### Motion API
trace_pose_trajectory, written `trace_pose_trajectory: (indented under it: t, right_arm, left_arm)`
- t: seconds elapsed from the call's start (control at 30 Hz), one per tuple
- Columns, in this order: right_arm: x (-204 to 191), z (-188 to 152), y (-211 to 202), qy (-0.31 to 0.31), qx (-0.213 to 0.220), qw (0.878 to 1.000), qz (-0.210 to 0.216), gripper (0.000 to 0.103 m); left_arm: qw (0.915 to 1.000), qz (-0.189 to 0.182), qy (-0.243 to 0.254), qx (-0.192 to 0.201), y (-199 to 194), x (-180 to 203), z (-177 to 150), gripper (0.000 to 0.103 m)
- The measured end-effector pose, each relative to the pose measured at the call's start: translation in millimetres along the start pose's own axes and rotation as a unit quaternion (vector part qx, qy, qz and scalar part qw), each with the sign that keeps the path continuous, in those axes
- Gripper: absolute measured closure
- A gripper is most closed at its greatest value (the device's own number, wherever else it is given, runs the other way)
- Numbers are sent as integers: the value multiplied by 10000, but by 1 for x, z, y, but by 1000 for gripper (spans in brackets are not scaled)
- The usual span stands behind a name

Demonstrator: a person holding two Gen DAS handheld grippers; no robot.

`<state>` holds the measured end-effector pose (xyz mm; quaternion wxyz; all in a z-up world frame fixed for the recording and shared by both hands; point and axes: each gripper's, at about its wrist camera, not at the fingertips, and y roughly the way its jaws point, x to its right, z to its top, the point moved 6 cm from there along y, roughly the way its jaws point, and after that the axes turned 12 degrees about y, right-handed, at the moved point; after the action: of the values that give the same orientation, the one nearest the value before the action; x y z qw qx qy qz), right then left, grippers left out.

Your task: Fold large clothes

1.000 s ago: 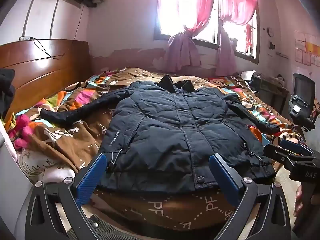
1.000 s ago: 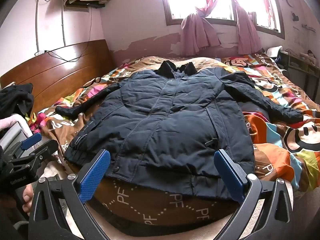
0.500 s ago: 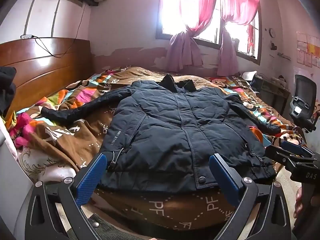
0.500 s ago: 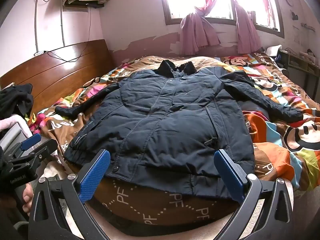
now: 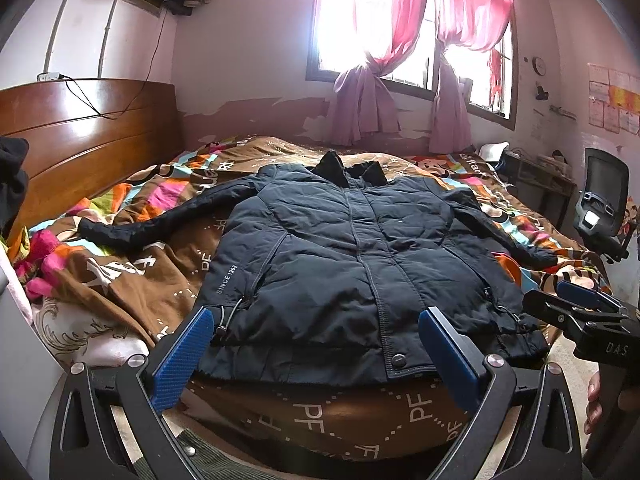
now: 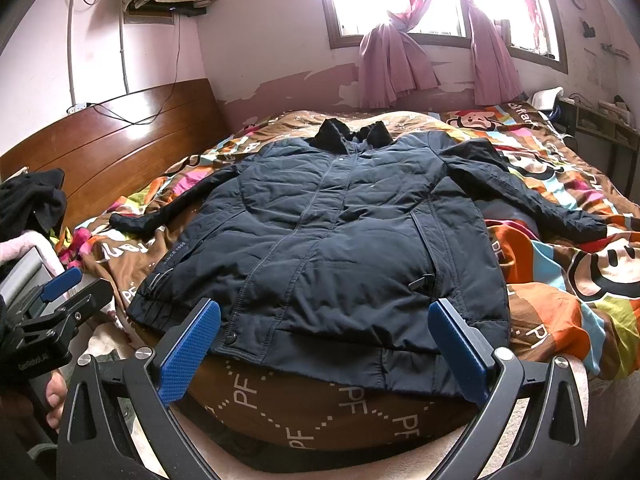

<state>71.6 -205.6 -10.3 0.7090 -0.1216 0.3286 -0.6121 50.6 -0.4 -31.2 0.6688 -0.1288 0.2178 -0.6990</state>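
Left wrist view: left gripper (image 5: 316, 350) has its jaws spread wide with nothing between them, hovering off the near edge of the bed (image 5: 340, 420). Right gripper (image 6: 324, 344) is likewise wide and empty, at the same edge further right.

Dark padded jacket (image 5: 352, 264) lies front-up, zipped, spread flat across the middle of the bed. Hem sits at the near edge and overhangs it slightly; collar (image 6: 352, 134) points at the far edge under the window. Left sleeve (image 5: 160, 224) stretches toward the headboard side; right sleeve (image 6: 532, 196) runs toward the opposite edge.

Handling, my read:
- Quilted fill, so soft but bulky. Folds will spring back and need pressing down.
- Shell looks smooth, likely slippery against the pads. Pinch a thick bite rather than a single layer.
- Moderately heavy for cloth; one-point lifts will sag and drag on the blanket (image 6: 560, 272).

Grab points:
- Sleeves first: take each at the cuff, lay it across the chest.
- Then the two hem corners, one per gripper, and carry them up to the shoulders.
- Avoid the drawcord (image 5: 230, 314) at the hem's left corner, as it would slip out of a pinch.

Blanket underneath is rumpled and could get caught in a low pinch.
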Motion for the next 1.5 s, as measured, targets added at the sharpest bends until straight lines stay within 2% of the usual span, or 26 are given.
trace_pose_trajectory:
  t: [1.5]
  right_arm:
    - [1,1,-1,49,-18,10000,-2,1]
  left_arm:
    - [10000,-5,26,17,-1,4,2,0]
